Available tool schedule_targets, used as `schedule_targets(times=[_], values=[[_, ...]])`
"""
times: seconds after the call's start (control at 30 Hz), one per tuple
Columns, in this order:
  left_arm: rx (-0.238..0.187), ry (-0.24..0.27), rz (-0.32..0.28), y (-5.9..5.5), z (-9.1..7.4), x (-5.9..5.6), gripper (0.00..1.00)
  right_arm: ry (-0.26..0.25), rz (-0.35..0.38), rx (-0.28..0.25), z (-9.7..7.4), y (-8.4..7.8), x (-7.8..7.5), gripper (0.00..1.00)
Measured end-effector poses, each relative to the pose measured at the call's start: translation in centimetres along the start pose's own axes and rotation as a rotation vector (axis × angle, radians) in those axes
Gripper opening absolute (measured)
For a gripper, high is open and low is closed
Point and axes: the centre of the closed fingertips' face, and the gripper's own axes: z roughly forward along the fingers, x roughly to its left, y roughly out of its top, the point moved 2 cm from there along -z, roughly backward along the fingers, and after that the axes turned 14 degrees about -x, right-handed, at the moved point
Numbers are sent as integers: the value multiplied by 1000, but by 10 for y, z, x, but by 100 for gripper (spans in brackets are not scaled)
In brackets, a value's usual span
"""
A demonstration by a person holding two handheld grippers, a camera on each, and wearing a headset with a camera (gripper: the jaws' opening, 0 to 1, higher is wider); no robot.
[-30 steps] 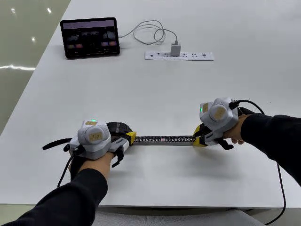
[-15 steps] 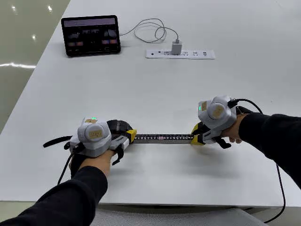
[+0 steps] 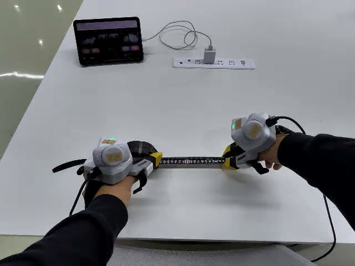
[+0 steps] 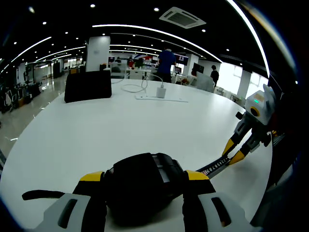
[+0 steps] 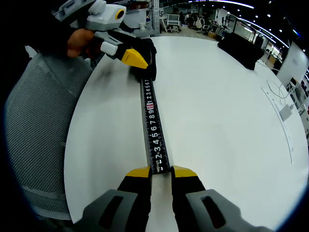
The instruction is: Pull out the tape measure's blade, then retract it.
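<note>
Left gripper [image 4: 145,176]: yellow-tipped jaws clamped on black rounded tape-measure case [image 3: 140,149], one jaw each side; case rests on white table [image 3: 183,105], near its front edge
Right gripper [image 5: 161,172]: jaws pinched on free end of dark blade w/ white numerals [image 5: 153,128]; end hook hidden betw. tips
Blade posn: part-way out; lies flat on table, straight run from case to right gripper
Handling (judged): case rigid, smooth, prob. dense for its size; may twist in jaws if pull goes off-axis; blade thin, springy, kinks if bent; spring wants it back, so snap-back risk
Hold pts: case by its flat sides; blade at very tip, square-on
Containers: case is the only one; rest of blade prob. coiled inside, can't see
Bkgd: dark tablet [image 3: 108,40] & white power strip [image 3: 213,64] at far side, well apart from work
</note>
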Motion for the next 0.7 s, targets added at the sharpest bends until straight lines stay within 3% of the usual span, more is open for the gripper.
schedule_targets(times=[0.7], values=[[-1,-6,-14,0,0,0,60,-15,33,-14,6,6,1,11]])
